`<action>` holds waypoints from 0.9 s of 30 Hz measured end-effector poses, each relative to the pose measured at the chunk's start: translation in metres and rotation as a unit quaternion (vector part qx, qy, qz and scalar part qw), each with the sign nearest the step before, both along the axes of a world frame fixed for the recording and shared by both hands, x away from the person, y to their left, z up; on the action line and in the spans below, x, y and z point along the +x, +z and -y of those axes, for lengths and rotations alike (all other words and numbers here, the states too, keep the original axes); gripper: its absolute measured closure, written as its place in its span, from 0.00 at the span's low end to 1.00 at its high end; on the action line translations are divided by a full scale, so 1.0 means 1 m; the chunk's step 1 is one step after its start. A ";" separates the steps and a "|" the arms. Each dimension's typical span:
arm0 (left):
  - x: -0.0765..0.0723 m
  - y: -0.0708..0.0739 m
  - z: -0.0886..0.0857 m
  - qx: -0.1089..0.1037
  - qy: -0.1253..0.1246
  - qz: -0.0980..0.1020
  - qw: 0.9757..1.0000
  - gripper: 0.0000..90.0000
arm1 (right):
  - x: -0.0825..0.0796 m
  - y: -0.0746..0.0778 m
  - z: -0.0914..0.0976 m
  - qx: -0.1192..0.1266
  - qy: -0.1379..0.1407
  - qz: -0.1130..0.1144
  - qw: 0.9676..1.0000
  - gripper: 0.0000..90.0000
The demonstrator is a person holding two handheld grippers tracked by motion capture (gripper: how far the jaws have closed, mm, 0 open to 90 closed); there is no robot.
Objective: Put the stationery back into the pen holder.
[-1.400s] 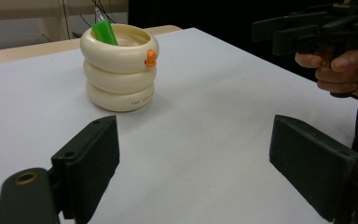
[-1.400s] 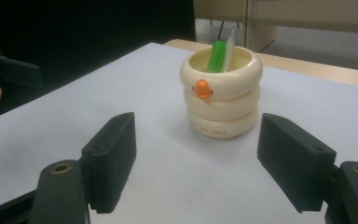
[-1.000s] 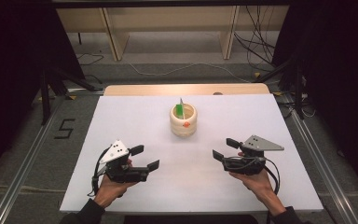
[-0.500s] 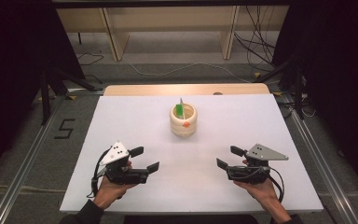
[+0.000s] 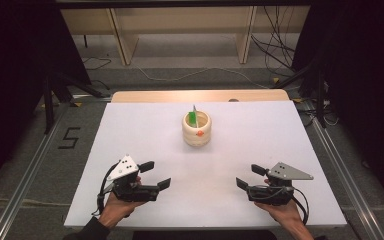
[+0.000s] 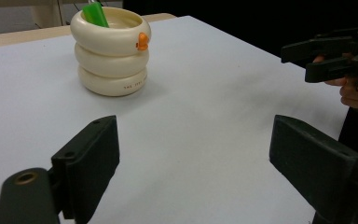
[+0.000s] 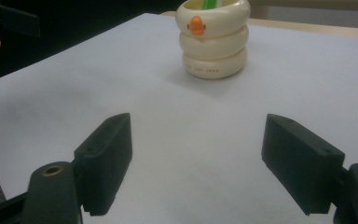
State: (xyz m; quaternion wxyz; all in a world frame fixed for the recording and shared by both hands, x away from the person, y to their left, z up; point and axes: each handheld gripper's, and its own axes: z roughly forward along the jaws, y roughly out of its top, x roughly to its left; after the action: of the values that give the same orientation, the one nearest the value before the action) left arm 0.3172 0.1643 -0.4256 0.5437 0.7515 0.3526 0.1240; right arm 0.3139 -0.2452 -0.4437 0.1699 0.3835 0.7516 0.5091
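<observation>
A cream ringed cup (image 5: pixel 196 129) with a small orange mark stands upright at the middle of the white table (image 5: pixel 145 130), holding a green item (image 5: pixel 193 116). The cup (image 6: pixel 110 49) appears at upper left in the left gripper view, and the cup (image 7: pixel 213 38) at top centre in the right gripper view. My left gripper (image 5: pixel 155 174) rests near the front left, open and empty. My right gripper (image 5: pixel 250 176) sits near the front right, open with nothing between its jaws. Both point inward, well short of the cup.
A wooden strip (image 5: pixel 200 95) runs along the table's far edge. Beyond it stand wooden frame legs (image 5: pixel 120 35) and cables (image 5: pixel 275 45) on the floor. A "5" mark (image 5: pixel 69 137) is on the floor at left. Metal rails (image 5: pixel 337 165) flank the table.
My right gripper has drawn back toward the front edge and slightly right. The left gripper has barely shifted. The cup has not moved.
</observation>
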 end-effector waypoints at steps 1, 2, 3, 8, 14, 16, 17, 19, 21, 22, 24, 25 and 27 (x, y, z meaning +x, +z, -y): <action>0.000 0.000 0.000 0.001 0.000 0.000 1.000 0.17 | -0.001 -0.001 0.000 0.001 0.000 -0.001 1.000 0.28; 0.000 0.000 -0.001 0.000 0.001 -0.001 1.000 0.17 | -0.001 -0.001 0.001 0.002 -0.001 -0.002 1.000 0.28; 0.000 0.000 -0.001 -0.001 0.000 -0.001 1.000 0.17 | -0.002 -0.001 0.001 0.001 -0.002 -0.002 1.000 0.28; 0.001 -0.001 0.001 0.005 -0.001 0.003 1.000 0.17 | -0.003 0.000 0.004 0.010 -0.007 -0.003 1.000 0.28; 0.002 0.000 0.000 0.002 0.001 0.006 1.000 0.17 | -0.001 0.000 0.005 0.011 -0.008 -0.003 1.000 0.28; 0.002 0.000 0.000 0.000 0.002 0.005 1.000 0.17 | -0.001 0.000 0.005 0.011 -0.008 -0.003 1.000 0.28; 0.002 0.000 0.000 -0.003 0.003 0.005 1.000 0.17 | -0.001 0.000 0.005 0.011 -0.008 -0.002 1.000 0.28; 0.002 0.000 0.000 -0.003 0.003 0.004 1.000 0.17 | -0.001 -0.001 0.004 0.009 -0.007 -0.001 1.000 0.28; 0.002 0.000 0.000 -0.003 0.002 0.005 1.000 0.17 | -0.001 -0.001 0.004 0.009 -0.005 0.000 1.000 0.28; 0.002 0.000 0.000 -0.003 0.002 0.005 1.000 0.17 | -0.001 -0.001 0.004 0.008 -0.005 0.001 1.000 0.28; 0.002 0.000 0.001 -0.003 0.002 0.005 1.000 0.17 | -0.001 -0.001 0.004 0.008 -0.006 0.002 1.000 0.28; 0.002 0.000 0.000 -0.003 0.002 0.005 1.000 0.17 | -0.001 -0.001 0.004 0.008 -0.006 0.002 1.000 0.28; 0.002 0.000 0.000 -0.003 0.002 0.005 1.000 0.17 | -0.001 -0.001 0.004 0.007 -0.005 0.002 1.000 0.28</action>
State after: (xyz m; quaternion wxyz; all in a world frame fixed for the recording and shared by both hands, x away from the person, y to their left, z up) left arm 0.3194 0.1639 -0.4254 0.5476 0.7482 0.3522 0.1279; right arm 0.3133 -0.2495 -0.4446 0.1712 0.3879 0.7456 0.5141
